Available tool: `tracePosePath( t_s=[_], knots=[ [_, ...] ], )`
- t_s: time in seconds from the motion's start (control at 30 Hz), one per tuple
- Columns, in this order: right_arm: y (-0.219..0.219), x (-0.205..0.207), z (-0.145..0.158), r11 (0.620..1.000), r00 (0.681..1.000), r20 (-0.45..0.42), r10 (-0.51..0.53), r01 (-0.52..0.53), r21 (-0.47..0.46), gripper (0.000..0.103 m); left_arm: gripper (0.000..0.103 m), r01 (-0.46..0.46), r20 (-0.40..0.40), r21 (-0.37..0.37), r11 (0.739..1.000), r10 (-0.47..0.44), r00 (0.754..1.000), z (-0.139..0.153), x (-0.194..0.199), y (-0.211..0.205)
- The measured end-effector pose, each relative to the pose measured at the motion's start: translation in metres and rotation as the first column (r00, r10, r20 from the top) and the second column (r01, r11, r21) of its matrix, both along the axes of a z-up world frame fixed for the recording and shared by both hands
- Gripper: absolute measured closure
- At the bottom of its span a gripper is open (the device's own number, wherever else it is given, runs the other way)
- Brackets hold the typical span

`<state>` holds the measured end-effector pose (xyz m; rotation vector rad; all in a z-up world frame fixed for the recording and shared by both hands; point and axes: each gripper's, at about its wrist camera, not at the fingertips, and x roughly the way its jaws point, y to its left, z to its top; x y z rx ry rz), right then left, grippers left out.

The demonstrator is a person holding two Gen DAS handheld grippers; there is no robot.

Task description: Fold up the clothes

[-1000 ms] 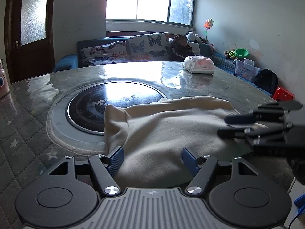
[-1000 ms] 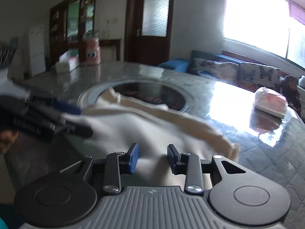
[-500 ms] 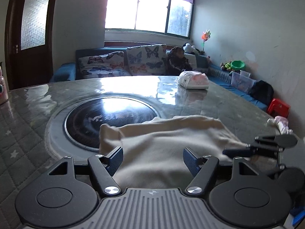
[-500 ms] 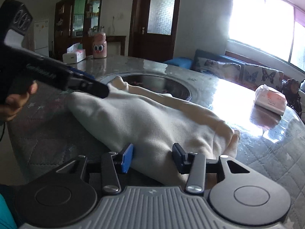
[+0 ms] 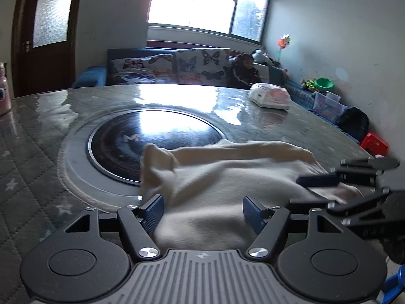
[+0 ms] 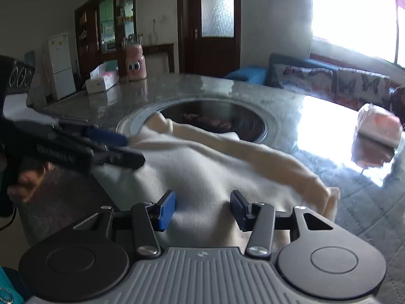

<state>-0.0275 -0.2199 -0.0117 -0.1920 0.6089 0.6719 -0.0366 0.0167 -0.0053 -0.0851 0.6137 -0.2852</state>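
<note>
Cream cloth (image 5: 227, 185) lies bunched on the grey table (image 5: 38, 157), its far edge draped over the rim of the dark round hob (image 5: 152, 141) set into the tabletop; in the right wrist view the same cloth (image 6: 202, 172) runs from about 10 o'clock down to a rolled end at 3 o'clock. The left gripper (image 5: 202, 211) sits low over the near edge of the cloth with its blue-padded fingers (image 5: 153, 211) wide apart, fabric showing between them — whether the pads touch it is hard to tell, since the gripper's body cuts off the near hem. The right gripper (image 6: 202, 209) is likewise spread, cloth filling the gap without being pinched. From the left wrist view the right gripper (image 5: 336, 187) enters at 3 o'clock, blurred, its fingers lying over the cloth's right side. In the right wrist view the left gripper (image 6: 111, 147) comes in at 9 o'clock, also smeared, with part of the hand (image 6: 27, 179) holding it cut off by the frame edge. At 1 o'clock on the table rests a white and pink packet (image 5: 269, 96); a pink bottle (image 6: 136, 63) with cartoon eyes and a tissue box (image 6: 101, 81) stand at the far edge.
</note>
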Motion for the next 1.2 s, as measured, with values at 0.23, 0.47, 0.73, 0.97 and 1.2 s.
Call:
tracePosePath(
  t_s=[0.23,0.47,0.73,0.97,1.2],
  knots=[
    [0.0,0.031,0.025,1.0,0.999,-0.049,0.015,-0.014,0.012,0.057,0.032,0.046,0.051,-0.027,0.999,-0.045,0.998,0.016,-0.006,-0.002],
    [0.033,0.076,0.028,0.999,0.991,-0.122,0.05,-0.051,0.002,0.076,0.034,0.14,0.029,0.002,0.99,-0.14,0.99,0.005,-0.009,-0.016],
    [0.064,0.112,0.013,0.998,0.98,-0.194,0.046,-0.052,-0.028,0.085,0.034,0.142,0.007,-0.016,0.99,-0.142,0.99,-0.004,-0.009,-0.007],
    [0.085,0.119,0.012,0.997,0.985,-0.169,0.04,-0.051,-0.065,0.085,0.034,0.14,0.015,-0.043,0.989,-0.14,0.99,-0.003,-0.01,-0.002],
    [0.115,0.112,0.02,0.984,0.976,-0.155,0.154,-0.166,-0.071,0.085,0.033,0.135,0.016,-0.069,0.988,-0.134,0.991,-0.002,-0.013,0.005]
  ],
)
